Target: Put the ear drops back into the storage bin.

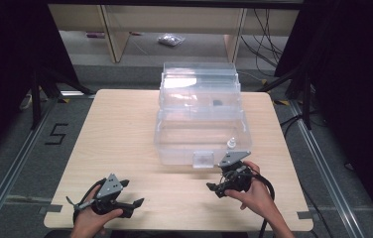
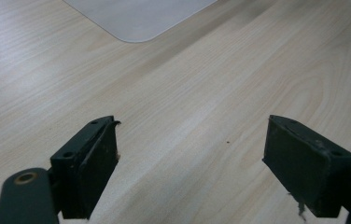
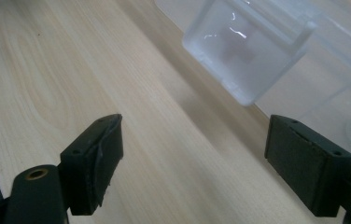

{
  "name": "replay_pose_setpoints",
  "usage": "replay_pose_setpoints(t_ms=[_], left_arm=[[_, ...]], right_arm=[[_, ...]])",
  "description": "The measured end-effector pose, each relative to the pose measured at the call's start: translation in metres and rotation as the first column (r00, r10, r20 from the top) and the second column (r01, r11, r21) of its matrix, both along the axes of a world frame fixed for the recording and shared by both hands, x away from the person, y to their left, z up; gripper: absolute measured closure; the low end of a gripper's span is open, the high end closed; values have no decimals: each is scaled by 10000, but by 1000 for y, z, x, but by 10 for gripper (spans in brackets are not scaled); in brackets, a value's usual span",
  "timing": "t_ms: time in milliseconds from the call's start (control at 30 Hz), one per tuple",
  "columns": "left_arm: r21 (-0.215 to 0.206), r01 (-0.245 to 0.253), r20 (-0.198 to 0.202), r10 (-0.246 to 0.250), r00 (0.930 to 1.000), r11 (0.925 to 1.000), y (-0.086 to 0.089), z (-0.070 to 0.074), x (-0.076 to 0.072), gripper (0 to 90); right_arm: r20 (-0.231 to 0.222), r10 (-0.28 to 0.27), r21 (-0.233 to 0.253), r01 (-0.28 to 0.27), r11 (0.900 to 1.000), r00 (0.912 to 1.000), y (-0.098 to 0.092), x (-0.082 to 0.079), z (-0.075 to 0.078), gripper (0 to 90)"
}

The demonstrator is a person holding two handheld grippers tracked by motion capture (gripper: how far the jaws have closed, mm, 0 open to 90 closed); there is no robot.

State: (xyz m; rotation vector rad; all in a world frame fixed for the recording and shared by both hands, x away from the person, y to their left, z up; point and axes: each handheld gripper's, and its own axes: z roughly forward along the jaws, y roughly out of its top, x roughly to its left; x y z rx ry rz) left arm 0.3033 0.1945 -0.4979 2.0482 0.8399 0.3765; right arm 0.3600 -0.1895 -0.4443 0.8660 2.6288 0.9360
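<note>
A clear plastic box (image 1: 174,144) stands mid-table with its lid (image 1: 199,82) raised at the back. Inside its front right corner stands a small white-capped bottle (image 1: 231,143). The front latch (image 1: 203,159) hangs on the near wall; in the right gripper view the latch (image 3: 246,51) is just ahead and slightly right of the jaws. My right gripper (image 1: 215,185) (image 3: 194,140) is open and holds nothing, near the box's front right. My left gripper (image 1: 132,196) (image 2: 192,140) is open over bare wood at the near left edge.
The wooden table (image 1: 120,139) has rounded corners. One such corner shows in the left gripper view, with grey floor (image 2: 138,18) beyond it. Black stands and cables flank the table. Wooden furniture legs and a small bag (image 1: 170,39) are on the floor behind.
</note>
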Motion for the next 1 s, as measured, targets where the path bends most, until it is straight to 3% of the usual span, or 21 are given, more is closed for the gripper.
replay_pose_setpoints(t_ms=[100, 167, 233, 300, 567, 867, 900, 967, 1000], left_arm=[[-1, 7, 4, -7, 10000, 10000, 0, 0, 0, 170], [38, -31, 4, 31, 10000, 10000, 0, 0, 0, 170], [32, -26, 13, 26, 10000, 10000, 0, 0, 0, 170], [-2, 11, 24, -11, 10000, 10000, 0, 0, 0, 170], [107, -9, 59, 8, 10000, 9999, 0, 1, 0, 170], [96, -4, 62, 3, 10000, 10000, 0, 1, 0, 170], [78, 48, 80, -48, 10000, 10000, 1, 1, 0, 170], [97, 69, 47, -69, 10000, 9999, 1, 1, 0, 170], [95, 18, 69, -18, 10000, 10000, 0, 1, 0, 170]], right_arm=[[111, -18, 46, 17, 10000, 9999, 0, -2, -4, 202], [-76, 40, 21, -39, 10000, 10000, -1, -3, -4, 201], [140, -64, 106, 63, 9999, 9999, -2, -4, -7, 196], [-7, -2, 20, 2, 10000, 10000, -3, -5, -7, 192], [131, 116, 414, -121, 9991, 9998, -5, -10, -12, 183], [125, 35, 431, -40, 9991, 9999, -8, -18, -15, 173], [74, -215, 494, 211, 9986, 9997, -8, -19, -16, 172], [25, 158, 482, -159, 9987, 9999, -9, -19, -18, 172], [20, 28, 476, -29, 9989, 10000, -9, -21, -19, 172]])
